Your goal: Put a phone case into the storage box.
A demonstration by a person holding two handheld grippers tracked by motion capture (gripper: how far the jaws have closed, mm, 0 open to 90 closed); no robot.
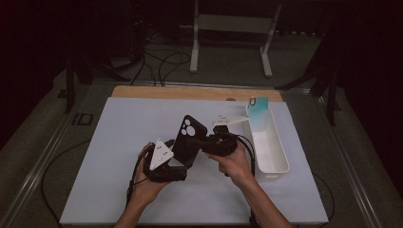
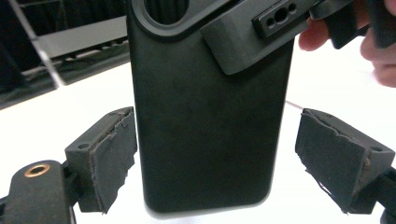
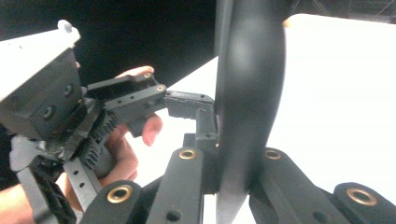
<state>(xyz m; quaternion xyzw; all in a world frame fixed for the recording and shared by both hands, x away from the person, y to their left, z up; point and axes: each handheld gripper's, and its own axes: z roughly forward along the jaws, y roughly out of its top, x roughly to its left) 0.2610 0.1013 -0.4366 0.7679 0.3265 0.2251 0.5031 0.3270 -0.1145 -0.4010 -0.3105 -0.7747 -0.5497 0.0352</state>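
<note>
Legible text, labels, brands, numbers, signs: none. Black phone case (image 1: 189,137): plain back, no brand mark legible. White bin (image 1: 269,147), at 3 o'clock on the surface (image 1: 119,142): unmarked. Teal card (image 1: 258,110) at the bin's 12 o'clock end: small mark, too small to read.
</note>
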